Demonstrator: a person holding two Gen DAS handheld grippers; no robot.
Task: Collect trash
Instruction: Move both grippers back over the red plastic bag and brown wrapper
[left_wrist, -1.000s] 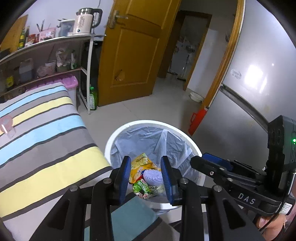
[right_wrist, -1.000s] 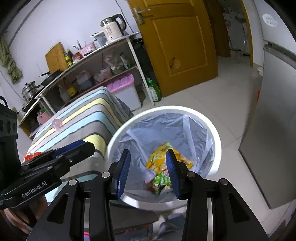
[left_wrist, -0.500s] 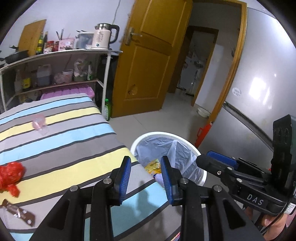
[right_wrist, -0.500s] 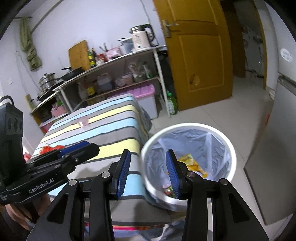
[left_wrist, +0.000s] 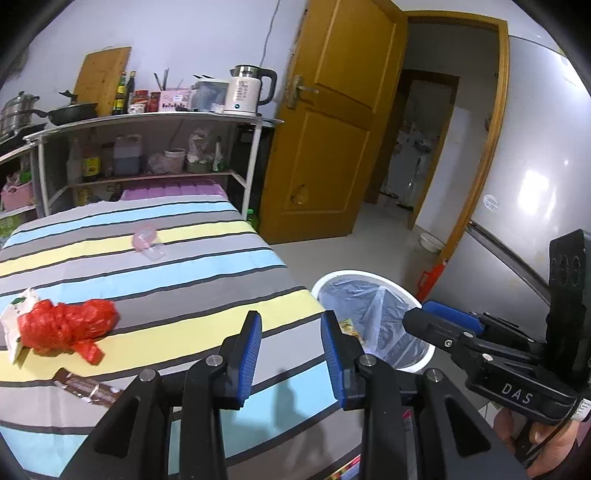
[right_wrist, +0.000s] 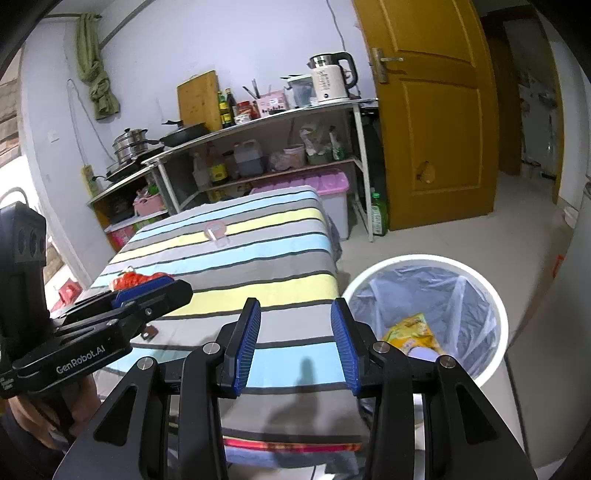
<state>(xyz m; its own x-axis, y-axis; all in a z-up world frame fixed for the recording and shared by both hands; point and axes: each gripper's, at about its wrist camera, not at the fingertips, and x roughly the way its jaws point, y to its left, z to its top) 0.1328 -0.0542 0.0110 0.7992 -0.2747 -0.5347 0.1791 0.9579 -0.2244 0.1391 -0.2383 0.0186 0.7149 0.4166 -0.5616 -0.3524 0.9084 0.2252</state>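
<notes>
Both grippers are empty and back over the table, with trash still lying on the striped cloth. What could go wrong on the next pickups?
1. The red plastic bag lies against a white paper scrap; a grab may lift only one and drag the other.
2. The brown wrapper lies flat on the striped cloth, so the left gripper could pinch cloth instead.
3. The clear pink cup is see-through and lies on its side; the right gripper may misjudge it and crush it.

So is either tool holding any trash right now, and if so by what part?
Nothing is held. The left tool and the right tool both stand open with only the striped table showing between their pads.
</notes>
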